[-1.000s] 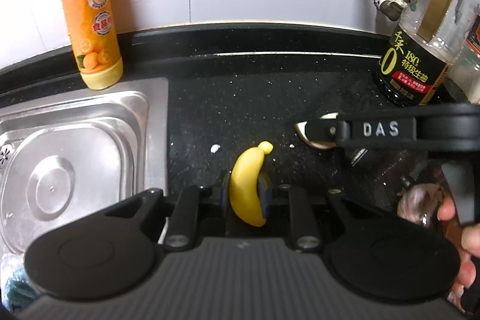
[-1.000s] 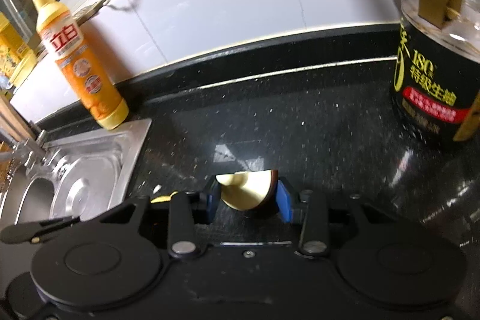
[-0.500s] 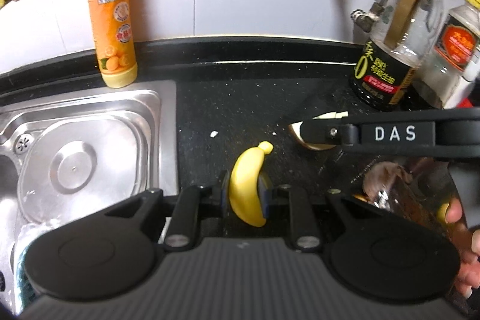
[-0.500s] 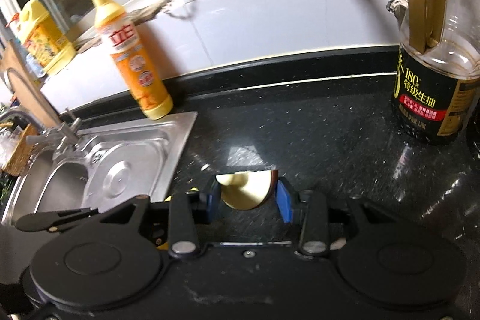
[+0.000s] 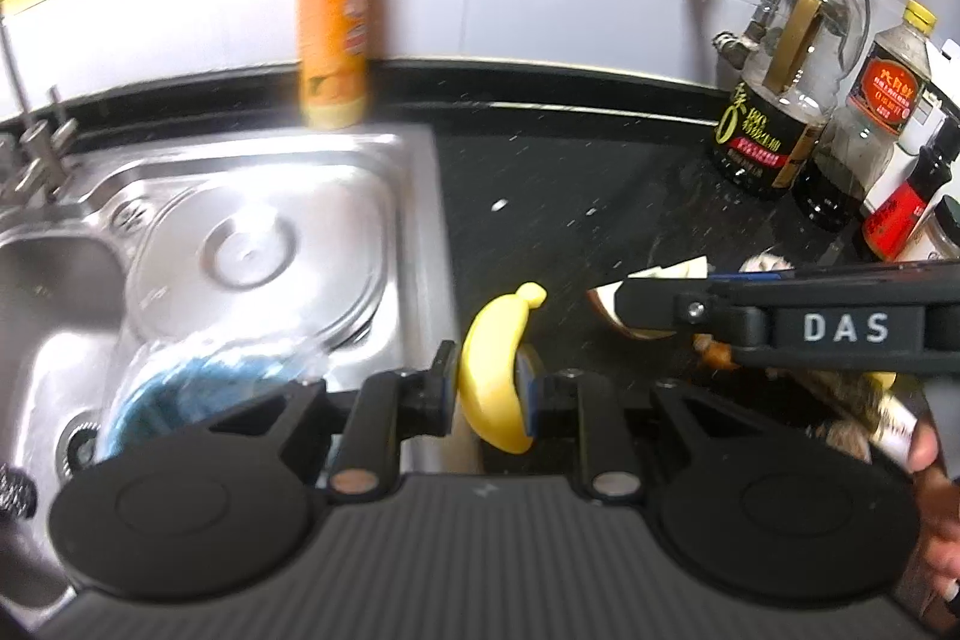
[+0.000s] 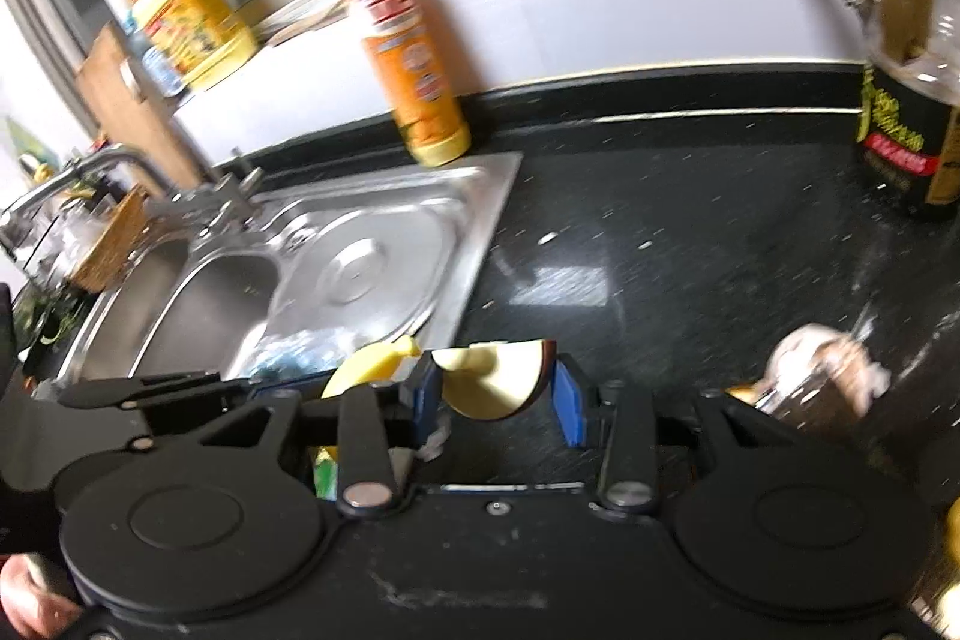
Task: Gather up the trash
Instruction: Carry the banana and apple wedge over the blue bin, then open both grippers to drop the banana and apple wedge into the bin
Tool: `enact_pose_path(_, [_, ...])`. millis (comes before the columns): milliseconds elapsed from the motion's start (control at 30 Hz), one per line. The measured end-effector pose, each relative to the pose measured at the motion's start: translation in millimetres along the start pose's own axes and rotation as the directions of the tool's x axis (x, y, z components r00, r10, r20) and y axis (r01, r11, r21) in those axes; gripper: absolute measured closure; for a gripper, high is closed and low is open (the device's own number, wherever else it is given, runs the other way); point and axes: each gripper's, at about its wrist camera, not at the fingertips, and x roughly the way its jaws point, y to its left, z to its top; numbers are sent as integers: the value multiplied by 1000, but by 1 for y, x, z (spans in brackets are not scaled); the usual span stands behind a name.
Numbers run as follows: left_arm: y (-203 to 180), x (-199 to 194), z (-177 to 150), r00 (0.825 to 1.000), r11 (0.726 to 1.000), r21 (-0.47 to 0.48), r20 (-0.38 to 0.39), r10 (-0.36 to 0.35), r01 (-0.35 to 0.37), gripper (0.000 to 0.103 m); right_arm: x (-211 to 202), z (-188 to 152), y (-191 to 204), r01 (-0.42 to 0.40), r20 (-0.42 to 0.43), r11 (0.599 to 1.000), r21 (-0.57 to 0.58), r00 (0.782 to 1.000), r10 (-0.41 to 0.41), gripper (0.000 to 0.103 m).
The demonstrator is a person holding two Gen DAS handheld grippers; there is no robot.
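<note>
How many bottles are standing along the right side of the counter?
4 at least: a big soy sauce bottle, a yellow-capped bottle beside it, a red-labelled one, and a dark-capped one cut off at the edge.

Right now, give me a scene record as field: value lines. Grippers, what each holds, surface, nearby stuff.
left gripper: shut on banana
right gripper: shut on apple slice
surface: black speckled countertop
sink: steel, left of the counter; something blue and clear inside, too blurred to identify
orange detergent bottle: upright behind the sink
soy sauce bottle: upright, back right, with other bottles beside it
crumbs: white specks on the counter
</note>
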Motion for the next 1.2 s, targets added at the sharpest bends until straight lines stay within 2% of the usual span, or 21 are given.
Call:
enact_pose_path(333, [67,-14,-45,995,997,-37,-70,66,-68,83,20,-27,64,-66,-79,997,-48,995,62,64])
enact_pose_path(467, [91,-13,-64,991,997,-48,-121,62,-69,83,36,-38,90,-79,-118,994,-69,990,70,64])
enact_pose_path(833, [102,2,-93,977,999,38,-212,20,-12,83,85,-55,133,-65,-206,992,-107,978,42,64])
enact_pose_path(1200, [110,19,-95,969,997,69,-246,-22,40,83,117,-57,142,-34,-245,995,-96,970,9,64])
